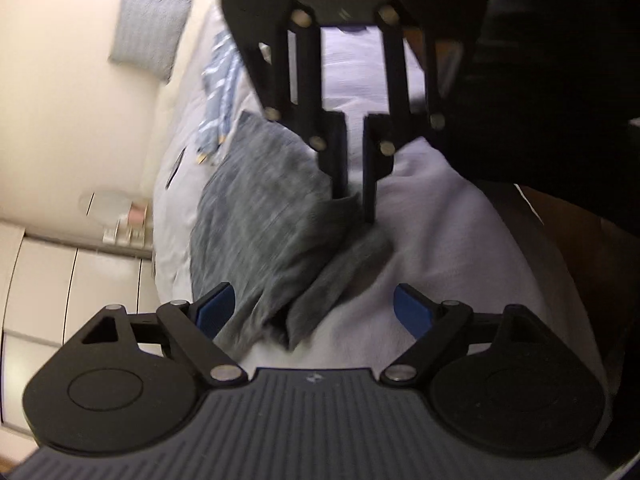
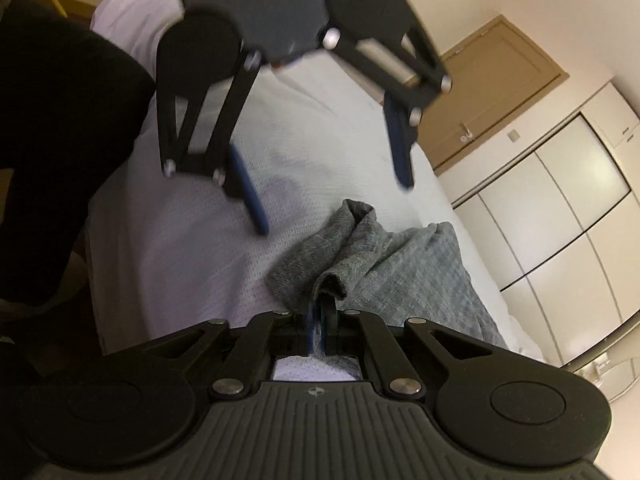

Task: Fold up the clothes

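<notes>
A grey knit garment lies crumpled on a bed with a white cover. My left gripper is open, its blue pads either side of the garment's near folded end. My right gripper faces it from the far side, shut on an edge of the grey garment. In the right wrist view my right gripper pinches a fold of the garment, and my left gripper hangs open above the bed cover.
A blue-and-white striped cloth lies further up the bed. A patterned pillow leans on the wall. White wardrobe doors and a brown door stand beside the bed. A person in dark clothes stands at the bed's edge.
</notes>
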`<state>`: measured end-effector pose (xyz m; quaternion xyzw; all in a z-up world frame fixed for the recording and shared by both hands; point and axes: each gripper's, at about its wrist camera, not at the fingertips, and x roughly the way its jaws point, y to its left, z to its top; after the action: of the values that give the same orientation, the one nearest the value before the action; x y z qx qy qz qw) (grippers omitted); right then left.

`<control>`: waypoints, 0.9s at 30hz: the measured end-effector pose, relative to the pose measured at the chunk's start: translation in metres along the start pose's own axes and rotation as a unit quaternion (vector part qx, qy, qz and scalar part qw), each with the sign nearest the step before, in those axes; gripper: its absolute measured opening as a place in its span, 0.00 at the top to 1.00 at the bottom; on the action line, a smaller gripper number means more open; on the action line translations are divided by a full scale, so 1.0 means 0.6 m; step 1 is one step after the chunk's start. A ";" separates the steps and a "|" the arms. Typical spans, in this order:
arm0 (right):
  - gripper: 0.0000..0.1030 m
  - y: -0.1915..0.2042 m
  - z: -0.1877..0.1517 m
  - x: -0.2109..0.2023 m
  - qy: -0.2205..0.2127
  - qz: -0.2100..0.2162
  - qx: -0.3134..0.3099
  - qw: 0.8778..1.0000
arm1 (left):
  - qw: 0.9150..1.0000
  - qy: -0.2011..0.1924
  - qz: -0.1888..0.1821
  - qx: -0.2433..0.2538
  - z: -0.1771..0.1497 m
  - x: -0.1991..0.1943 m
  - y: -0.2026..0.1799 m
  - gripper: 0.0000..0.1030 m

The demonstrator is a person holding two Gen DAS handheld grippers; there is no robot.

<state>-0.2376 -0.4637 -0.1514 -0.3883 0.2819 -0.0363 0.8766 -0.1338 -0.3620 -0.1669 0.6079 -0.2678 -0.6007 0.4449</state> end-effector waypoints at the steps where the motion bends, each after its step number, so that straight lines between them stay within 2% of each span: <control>1: 0.94 -0.002 -0.002 -0.003 0.001 0.003 0.005 1.000 | 1.000 -0.002 -0.003 0.006 0.002 0.006 -0.002 0.21; 4: 0.93 -0.009 -0.009 -0.020 0.008 0.003 0.037 0.999 | 1.000 -0.006 -0.015 0.020 0.010 0.018 -0.005 0.34; 6: 0.88 -0.015 -0.017 -0.034 0.015 -0.005 0.061 0.998 | 0.999 -0.006 -0.026 0.017 0.012 0.022 -0.003 0.42; 7: 0.83 -0.018 -0.022 -0.041 0.019 -0.011 0.073 0.997 | 0.999 -0.006 -0.032 0.014 0.013 0.024 -0.002 0.50; 8: 0.78 -0.022 -0.026 -0.048 0.022 -0.016 0.086 0.996 | 0.999 -0.004 -0.039 -0.002 0.014 0.025 0.004 0.62; 11: 0.73 -0.035 -0.039 -0.064 0.031 -0.034 0.123 0.991 | 0.995 -0.001 -0.057 -0.076 0.014 0.027 0.034 0.82; 13: 0.73 -0.045 -0.045 -0.072 0.034 -0.045 0.145 0.988 | 0.993 -0.002 -0.054 -0.101 0.010 0.026 0.047 0.84; 15: 0.72 -0.051 -0.048 -0.077 0.035 -0.053 0.153 0.986 | 0.995 0.000 -0.047 -0.084 0.009 0.030 0.041 0.82; 16: 0.71 -0.053 -0.050 -0.079 0.036 -0.056 0.155 0.986 | 0.996 0.002 -0.043 -0.074 0.009 0.032 0.037 0.79; 17: 0.70 -0.055 -0.051 -0.081 0.037 -0.059 0.157 0.985 | 0.998 0.003 -0.037 -0.060 0.012 0.035 0.031 0.71; 18: 0.69 -0.055 -0.051 -0.081 0.036 -0.058 0.156 0.985 | 0.999 0.004 -0.030 -0.044 0.016 0.039 0.025 0.68; 19: 0.67 -0.055 -0.051 -0.081 0.035 -0.058 0.155 0.985 | 0.999 0.005 -0.029 -0.040 0.017 0.043 0.025 0.68; 21: 0.65 -0.054 -0.052 -0.080 0.035 -0.057 0.149 0.987 | 0.998 0.007 -0.036 -0.051 0.019 0.050 0.034 0.86; 22: 0.63 -0.049 -0.052 -0.077 0.035 -0.058 0.149 0.987 | 0.997 0.005 -0.034 -0.075 0.018 0.045 0.043 0.93; 24: 0.55 -0.044 -0.054 -0.069 0.036 -0.059 0.150 0.986 | 0.988 -0.005 -0.020 -0.153 0.013 0.023 0.071 0.95; 27: 0.45 -0.048 -0.056 -0.065 0.034 -0.072 0.143 0.986 | 0.966 -0.016 0.006 -0.259 -0.002 -0.006 0.120 0.96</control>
<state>-0.2834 -0.4952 -0.1313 -0.2765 0.2747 -0.1526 0.9082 -0.1182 -0.3917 -0.1030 0.4605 -0.1141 -0.6563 0.5867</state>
